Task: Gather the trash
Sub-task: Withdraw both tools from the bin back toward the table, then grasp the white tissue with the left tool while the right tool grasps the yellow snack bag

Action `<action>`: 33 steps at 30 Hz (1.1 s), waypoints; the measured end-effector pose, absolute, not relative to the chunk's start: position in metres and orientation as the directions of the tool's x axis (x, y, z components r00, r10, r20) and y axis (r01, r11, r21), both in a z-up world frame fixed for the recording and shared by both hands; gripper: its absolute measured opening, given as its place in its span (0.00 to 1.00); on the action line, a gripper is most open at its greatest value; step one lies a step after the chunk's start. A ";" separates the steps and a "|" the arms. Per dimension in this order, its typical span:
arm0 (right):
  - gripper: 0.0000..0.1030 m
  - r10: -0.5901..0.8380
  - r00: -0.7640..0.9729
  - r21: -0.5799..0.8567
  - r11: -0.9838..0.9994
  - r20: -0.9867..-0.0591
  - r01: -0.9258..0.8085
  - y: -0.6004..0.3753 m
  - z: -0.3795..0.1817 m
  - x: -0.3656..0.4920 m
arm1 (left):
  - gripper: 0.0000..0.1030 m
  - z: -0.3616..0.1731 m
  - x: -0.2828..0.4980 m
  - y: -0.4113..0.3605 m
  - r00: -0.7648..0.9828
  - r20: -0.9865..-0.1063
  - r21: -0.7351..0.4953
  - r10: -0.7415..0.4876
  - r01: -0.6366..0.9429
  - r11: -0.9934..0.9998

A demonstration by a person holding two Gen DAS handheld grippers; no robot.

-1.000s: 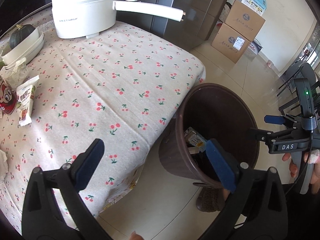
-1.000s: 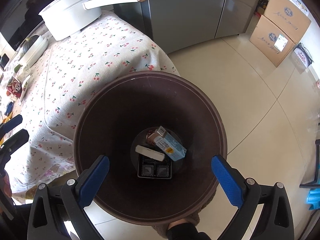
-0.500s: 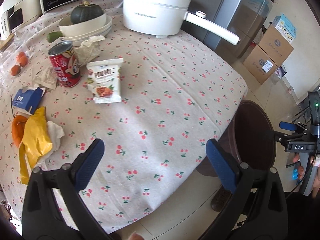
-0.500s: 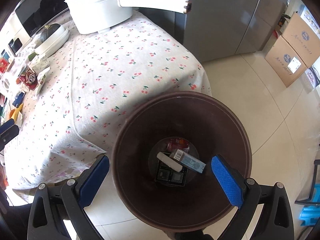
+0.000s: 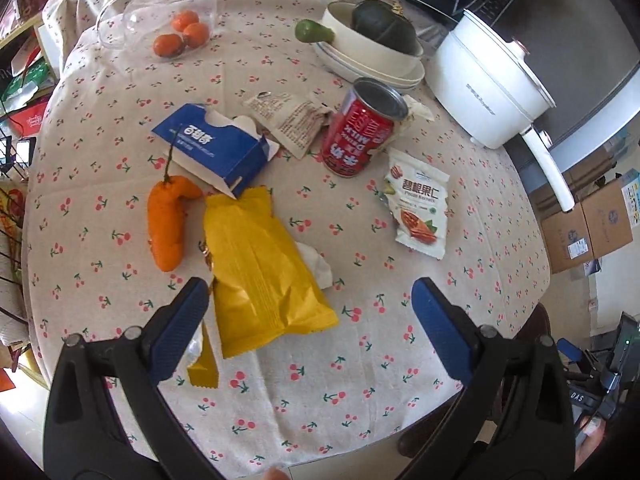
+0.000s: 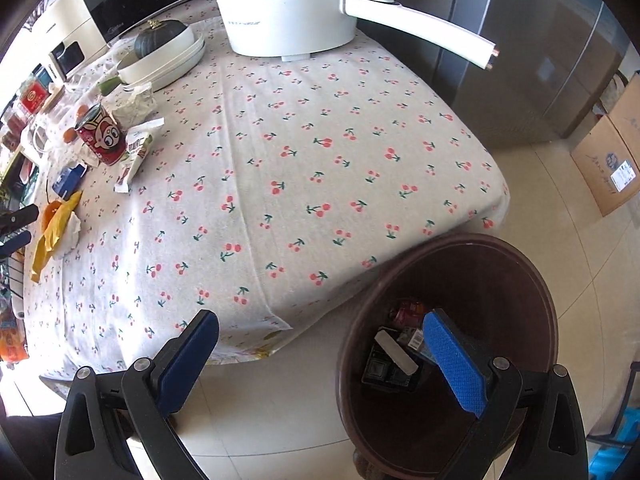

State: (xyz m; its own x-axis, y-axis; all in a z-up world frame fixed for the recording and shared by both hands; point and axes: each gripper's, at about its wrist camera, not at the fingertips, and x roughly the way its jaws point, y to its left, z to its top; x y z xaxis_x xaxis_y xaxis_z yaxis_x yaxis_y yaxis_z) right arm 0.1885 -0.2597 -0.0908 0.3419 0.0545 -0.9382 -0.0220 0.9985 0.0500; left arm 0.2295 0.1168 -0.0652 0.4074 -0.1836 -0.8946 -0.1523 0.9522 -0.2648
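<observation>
Where the left wrist view looks down, the left tongs (image 5: pixel 308 312) hang wide apart and empty above a bench (image 5: pixel 400 360) draped in a cream cloth printed with red cherries. Items on it: a crumpled yellow foil snack bag (image 5: pixel 260 276) lying between the blue pads, its near end just beside the left pad; a torn yellow strip (image 5: pixel 204 364) under that pad; a white crumpled tissue (image 5: pixel 318 266) tucked at the bag's right edge; a curved orange pepper (image 5: pixel 168 222) to the bag's left; an opened blue and white cardboard carton (image 5: pixel 212 148) behind, touching the bag's far end; a beige printed wrapper (image 5: pixel 290 118); a red milk can (image 5: pixel 362 128), upright, top open; a white nut packet (image 5: pixel 420 204), well to the right of the bag. Further back: three oranges (image 5: pixel 180 38), a cream bowl (image 5: pixel 372 48) holding a dark green squash, a white electric pot with a long handle (image 5: pixel 488 80)

Right wrist view: right tongs (image 6: pixel 320 346) wide apart, holding nothing, poised over the bench's near corner and a round dark brown plastic bin (image 6: pixel 520 280) standing on the tiled floor against the bench edge. Bin contents: a white stick-shaped piece (image 6: pixel 396 352), a black tray (image 6: pixel 384 372), a red wrapper (image 6: pixel 408 310). Yellow bag, can and carton lie far left on the bench; brown cardboard boxes (image 6: pixel 612 160) at right
</observation>
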 end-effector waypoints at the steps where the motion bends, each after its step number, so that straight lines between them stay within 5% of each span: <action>1: 1.00 0.056 0.339 0.049 0.998 -0.939 -0.029 -0.256 -0.092 0.190 | 0.98 -0.068 0.232 0.121 0.403 -0.899 -0.261 -0.175 -0.171 0.950; 15: 1.00 0.031 0.303 0.016 0.999 -0.952 -0.051 -0.245 -0.103 0.202 | 0.88 -0.113 0.260 0.140 0.343 -0.932 -0.227 -0.116 -0.307 0.924; 21: 1.00 0.021 0.304 0.007 0.999 -0.952 -0.049 -0.244 -0.103 0.201 | 0.57 -0.119 0.261 0.143 0.348 -0.927 -0.248 -0.137 -0.296 0.923; 33: 1.00 0.052 0.321 0.032 0.997 -0.946 -0.067 -0.213 -0.096 0.210 | 0.27 -0.081 0.240 0.146 0.429 -0.885 -0.274 -0.180 -0.169 0.947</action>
State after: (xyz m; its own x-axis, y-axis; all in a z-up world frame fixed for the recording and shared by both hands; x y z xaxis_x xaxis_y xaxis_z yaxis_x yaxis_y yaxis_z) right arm 0.2097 -0.2130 -0.0963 0.3211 0.0519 -0.9456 -0.0670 0.9972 0.0320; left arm 0.2397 0.1458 -0.0813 0.4292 -0.1796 -0.8852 -0.1694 0.9466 -0.2742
